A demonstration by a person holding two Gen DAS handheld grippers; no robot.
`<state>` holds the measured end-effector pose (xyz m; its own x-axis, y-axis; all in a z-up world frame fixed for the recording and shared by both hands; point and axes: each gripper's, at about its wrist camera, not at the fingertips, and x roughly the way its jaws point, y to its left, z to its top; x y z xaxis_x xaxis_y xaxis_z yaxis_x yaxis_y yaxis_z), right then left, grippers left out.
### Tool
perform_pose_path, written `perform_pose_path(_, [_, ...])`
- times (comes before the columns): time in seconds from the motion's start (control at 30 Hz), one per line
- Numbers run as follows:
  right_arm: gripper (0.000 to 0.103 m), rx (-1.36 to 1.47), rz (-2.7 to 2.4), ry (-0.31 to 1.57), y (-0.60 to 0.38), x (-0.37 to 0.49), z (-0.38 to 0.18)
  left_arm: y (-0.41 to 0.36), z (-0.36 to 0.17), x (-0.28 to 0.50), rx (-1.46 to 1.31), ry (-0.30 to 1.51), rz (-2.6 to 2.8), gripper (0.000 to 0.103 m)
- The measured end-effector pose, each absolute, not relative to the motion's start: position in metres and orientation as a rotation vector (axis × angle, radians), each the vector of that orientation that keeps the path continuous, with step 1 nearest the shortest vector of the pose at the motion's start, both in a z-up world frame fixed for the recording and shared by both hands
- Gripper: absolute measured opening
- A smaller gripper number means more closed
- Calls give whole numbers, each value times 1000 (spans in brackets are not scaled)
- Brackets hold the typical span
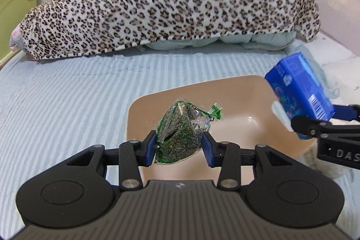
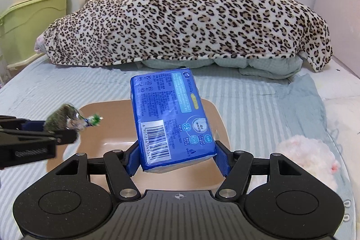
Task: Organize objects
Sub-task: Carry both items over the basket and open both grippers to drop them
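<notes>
Over on the left, the left gripper (image 1: 179, 145) has its jaws clamped on a clear green-printed packet (image 1: 180, 134) stuffed with dark dried bits, and it hangs right above the near-left part of the tan basin (image 1: 247, 100). The basin sits on the striped blue bed sheet (image 1: 67, 93), nothing lying inside it. Moving right, the right gripper (image 2: 177, 158) has its jaws closed against the lower end of a blue tissue pack (image 2: 171, 118), barcode facing the camera, tilted and held above the basin's right side. Farther right, a fluffy white-pink item (image 2: 308, 154) rests on the bed. Behind it all, a leopard-print blanket (image 2: 191, 21) is heaped over pale bedding.
</notes>
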<state>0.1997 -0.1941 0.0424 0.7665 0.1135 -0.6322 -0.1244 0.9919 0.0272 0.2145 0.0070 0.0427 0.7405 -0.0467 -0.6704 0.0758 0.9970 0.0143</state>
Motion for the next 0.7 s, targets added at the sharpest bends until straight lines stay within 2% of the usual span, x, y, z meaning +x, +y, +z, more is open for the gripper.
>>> perform_pose_path(0.33, [63,-35,109,781,-177,245,4,-6,-21,262,86,907,-71,45])
perform_pose_path(0.47, [64,-19,113,819,-179,242,-7,-3,-25,258,72,927,-95,47])
perform_pose_path(0.5, [70,-9,115,813,-181,239,-6,-2,-23,255,78,916,-99,49])
perform_pose_path(0.53, [72,-5,113,802,-183,235,-2,-2,-18,251,91,903,-101,54])
perform_pose_path(0.57, [78,-7,119,789,-185,230,2,-2,-13,246,104,887,-93,69])
perform_pose_path(0.6, [86,-14,125,783,-186,226,6,-2,-8,240,115,869,-78,79])
perform_pose_path(0.7, [100,-39,118,746,-190,209,18,3,9,226,138,823,-70,85])
